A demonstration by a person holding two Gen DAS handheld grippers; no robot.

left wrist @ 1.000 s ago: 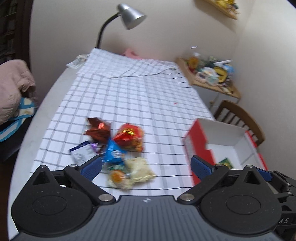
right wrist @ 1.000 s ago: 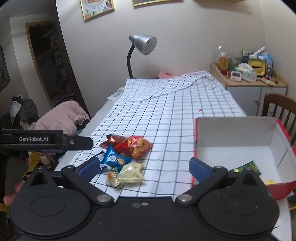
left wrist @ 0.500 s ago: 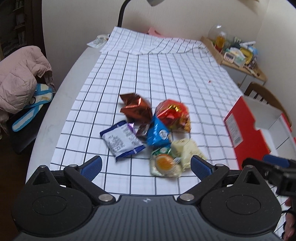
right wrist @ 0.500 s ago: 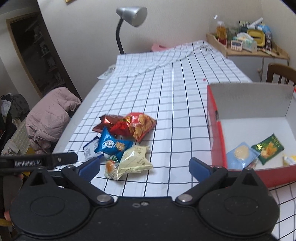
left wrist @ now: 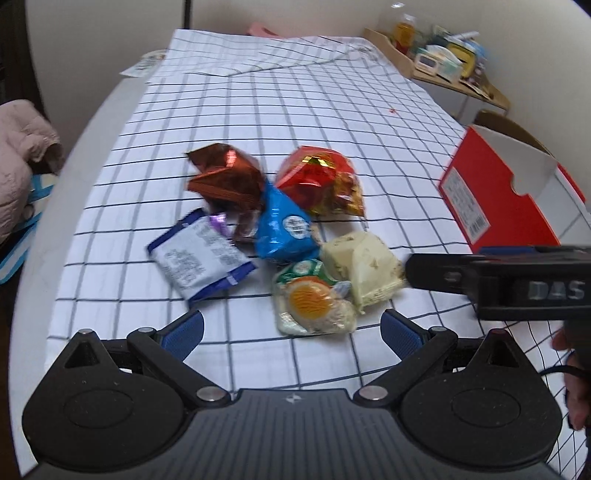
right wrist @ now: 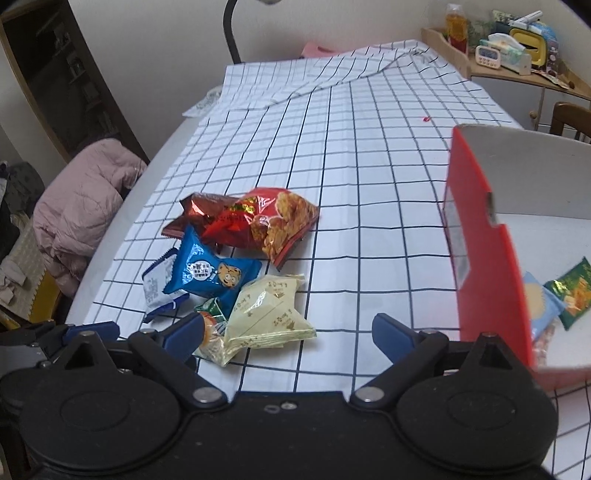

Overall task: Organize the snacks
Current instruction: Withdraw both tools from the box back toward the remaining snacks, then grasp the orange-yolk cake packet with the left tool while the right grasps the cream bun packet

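Observation:
Several snack packets lie in a heap on the checked cloth (left wrist: 295,103): brown foil (left wrist: 225,177), red (left wrist: 317,181), blue (left wrist: 284,229), white-and-purple (left wrist: 199,258), cream (left wrist: 365,266) and an orange-and-green one (left wrist: 310,299). My left gripper (left wrist: 291,328) hovers open just short of the orange-and-green packet, holding nothing. My right gripper (right wrist: 288,328) is wide, its jaws closing. The cream packet (right wrist: 266,314) lies between the jaws, and the pads are not pressing on it. To the right, the red box (right wrist: 487,258) holds a light blue packet (right wrist: 539,299) and a green one (right wrist: 572,291).
A pink jacket (right wrist: 81,206) lies on a seat left of the table. A lamp stem (right wrist: 231,33) rises at the far edge. A cluttered wooden shelf (right wrist: 509,55) and a chair (right wrist: 569,118) stand at the back right. One of the right gripper's fingers (left wrist: 436,271) reaches in beside the cream packet.
Both grippers have dropped and tilted down toward the heap, which now looks larger. The right gripper has moved left from the box to the cream packet. Its jaws have narrowed slightly.

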